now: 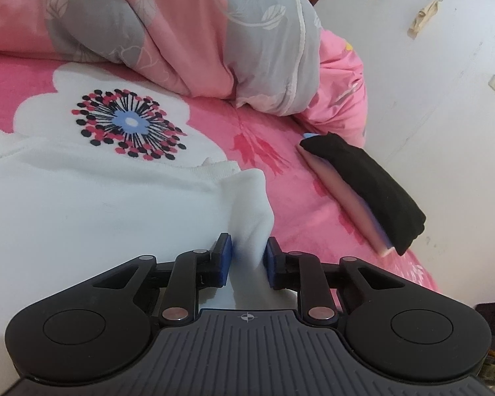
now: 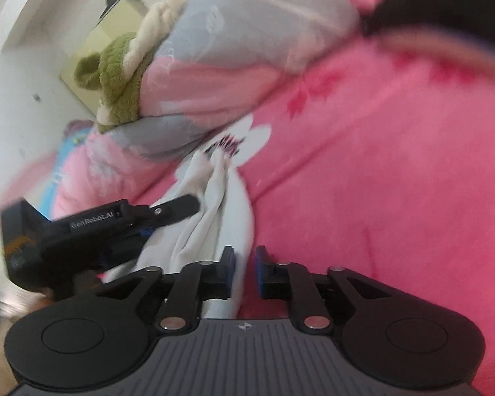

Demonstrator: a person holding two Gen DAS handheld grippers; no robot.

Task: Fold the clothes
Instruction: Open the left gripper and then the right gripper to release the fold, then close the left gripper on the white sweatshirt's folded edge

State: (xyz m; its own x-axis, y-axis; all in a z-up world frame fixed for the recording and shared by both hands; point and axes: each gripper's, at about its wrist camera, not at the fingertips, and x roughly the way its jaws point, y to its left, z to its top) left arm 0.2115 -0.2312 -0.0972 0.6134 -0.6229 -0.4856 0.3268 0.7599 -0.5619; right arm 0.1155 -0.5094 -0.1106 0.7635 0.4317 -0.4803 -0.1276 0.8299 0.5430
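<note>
A white garment (image 1: 82, 204) lies spread on the pink bed sheet (image 1: 300, 204), over its white flower print. My left gripper (image 1: 247, 254) is shut on a raised fold of it, with cloth pinched between the blue pads. In the blurred right wrist view the same white garment (image 2: 214, 217) hangs bunched, and the left gripper (image 2: 188, 204) reaches into it from the left. My right gripper (image 2: 246, 264) sits just below that bunch. Its jaws stand slightly apart. An edge of the cloth lies against the left pad, and pink sheet shows through the rest of the gap.
A rolled pink and grey quilt (image 1: 198, 33) lies across the back of the bed. A folded black garment (image 1: 373, 184) rests on a folded pink piece beside the white wall (image 1: 429, 99). A green plush toy (image 2: 115, 76) and a cardboard box (image 2: 115, 19) sit behind the quilt.
</note>
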